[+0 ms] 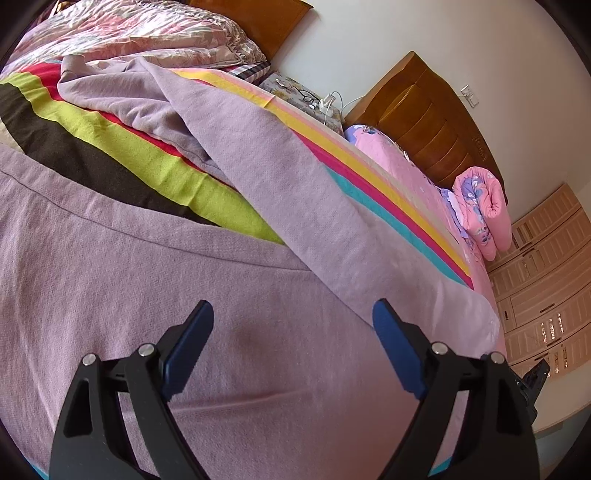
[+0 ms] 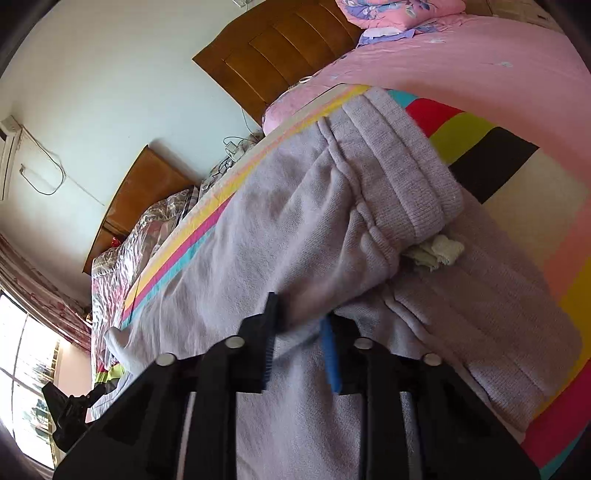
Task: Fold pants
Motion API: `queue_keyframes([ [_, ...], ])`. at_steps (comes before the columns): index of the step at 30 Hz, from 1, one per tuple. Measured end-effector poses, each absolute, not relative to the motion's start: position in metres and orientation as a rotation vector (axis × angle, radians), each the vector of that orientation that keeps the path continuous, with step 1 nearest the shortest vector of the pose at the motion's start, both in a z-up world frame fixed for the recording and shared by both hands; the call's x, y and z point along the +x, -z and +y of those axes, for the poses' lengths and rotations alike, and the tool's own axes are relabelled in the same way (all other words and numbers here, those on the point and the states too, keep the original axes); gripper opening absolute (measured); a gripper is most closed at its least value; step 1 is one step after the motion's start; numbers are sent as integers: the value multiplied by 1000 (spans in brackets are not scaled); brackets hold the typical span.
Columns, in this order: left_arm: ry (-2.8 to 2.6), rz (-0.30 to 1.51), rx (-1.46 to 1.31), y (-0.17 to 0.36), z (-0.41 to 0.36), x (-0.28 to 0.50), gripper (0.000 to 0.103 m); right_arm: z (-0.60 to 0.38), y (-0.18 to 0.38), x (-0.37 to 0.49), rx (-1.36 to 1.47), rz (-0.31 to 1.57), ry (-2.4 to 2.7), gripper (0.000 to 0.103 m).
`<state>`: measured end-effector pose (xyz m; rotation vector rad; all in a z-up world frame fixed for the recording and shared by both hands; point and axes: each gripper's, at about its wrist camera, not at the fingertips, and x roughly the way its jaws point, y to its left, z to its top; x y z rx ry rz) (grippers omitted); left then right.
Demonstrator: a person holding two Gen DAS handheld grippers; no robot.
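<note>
Lilac knit pants [image 1: 110, 266] lie on a striped blanket [image 1: 122, 155] on a bed. In the left wrist view one leg [image 1: 280, 177] runs diagonally across the other. My left gripper [image 1: 293, 314] is open and empty, its fingers just above the cloth. In the right wrist view the pants [image 2: 266, 229] show their ribbed waistband [image 2: 406, 166], partly folded over, with a white label [image 2: 439, 251]. My right gripper [image 2: 299, 314] has its jaws close together on a fold of the pants near the waistband. The left gripper [image 2: 70, 410] shows at the far lower left.
A floral quilt [image 1: 147, 33] is bunched at the blanket's far end. A pink sheet [image 1: 402, 166] with a rolled pink quilt [image 1: 480, 214] lies beside the wooden headboard [image 1: 428, 122]. Glasses and chargers [image 1: 314, 99] rest on the bedside. A wardrobe [image 1: 546, 280] stands at right.
</note>
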<state>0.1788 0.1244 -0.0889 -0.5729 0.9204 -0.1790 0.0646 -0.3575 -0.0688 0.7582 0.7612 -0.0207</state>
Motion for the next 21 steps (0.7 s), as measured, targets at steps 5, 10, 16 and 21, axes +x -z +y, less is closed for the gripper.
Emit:
queue_keyframes([
  [5, 193, 903, -622, 84, 126, 203, 77, -370, 41, 71, 788, 682, -39, 11],
  [10, 204, 903, -730, 90, 129, 230, 72, -374, 23, 86, 790, 654, -71, 11],
  [16, 221, 925, -839, 103, 138, 257, 64, -376, 9, 98, 787, 640, -87, 11],
  [21, 236, 942, -869, 116, 136, 271, 48, -375, 6, 101, 771, 643, -90, 11],
])
